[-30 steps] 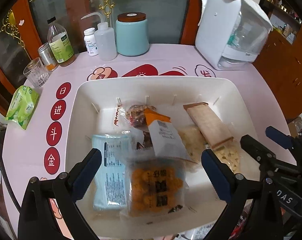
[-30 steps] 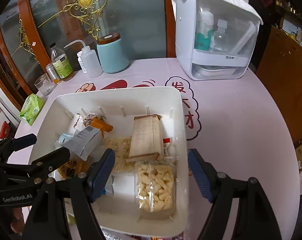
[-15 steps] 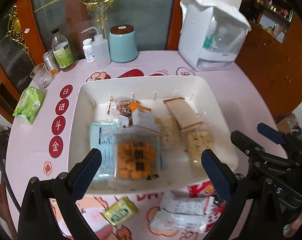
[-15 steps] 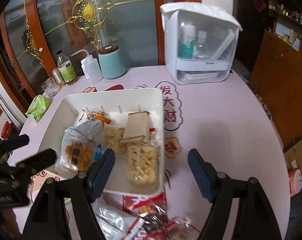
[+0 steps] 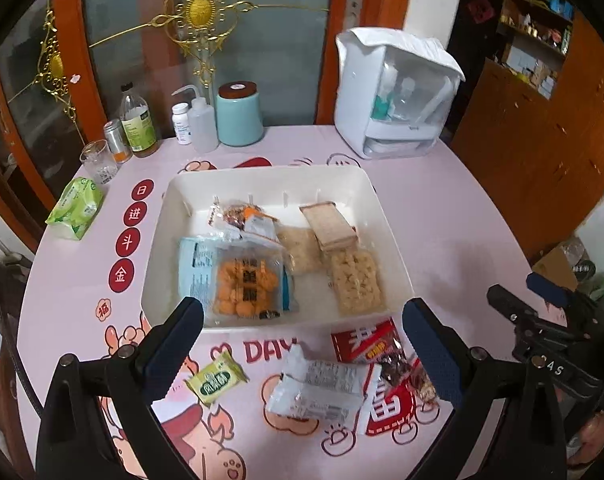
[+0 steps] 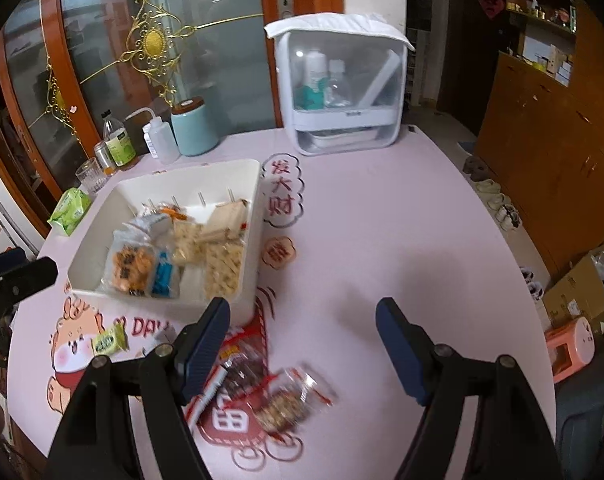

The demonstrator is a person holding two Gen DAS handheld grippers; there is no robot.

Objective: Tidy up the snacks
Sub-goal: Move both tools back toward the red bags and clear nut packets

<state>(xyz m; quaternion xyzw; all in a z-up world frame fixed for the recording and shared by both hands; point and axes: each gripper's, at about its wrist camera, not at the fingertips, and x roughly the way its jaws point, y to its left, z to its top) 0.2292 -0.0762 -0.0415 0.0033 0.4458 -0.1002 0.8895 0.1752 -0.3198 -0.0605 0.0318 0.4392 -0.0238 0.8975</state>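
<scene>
A white bin (image 5: 393, 256) (image 6: 250, 280) on the pink table holds several snack packs, among them an orange-ball pack (image 5: 246, 280) and a pale puff pack (image 5: 355, 282). Loose packs lie on the table in front of it: a small green pack (image 5: 216, 378) (image 6: 109, 340), a clear white pack (image 5: 321, 388), a red pack (image 5: 365, 340) and a nut pack (image 6: 288, 400). My left gripper (image 5: 302, 340) hangs open above the loose packs, holding nothing. My right gripper (image 6: 302, 344) is open and empty, right of the bin's near corner.
At the table's back stand a teal jar (image 5: 238, 114), a wash bottle (image 5: 202, 120), a green-label bottle (image 5: 137, 126), a glass (image 5: 98, 162) and a white dispenser box (image 5: 397, 92). A green tissue pack (image 5: 76, 208) lies at left. Wooden cabinets stand right of the table.
Both grippers have pulled back and risen from over the bin. The bin looks smaller now, and the loose packs in front of it have come into view. Neither pair of jaws changed.
</scene>
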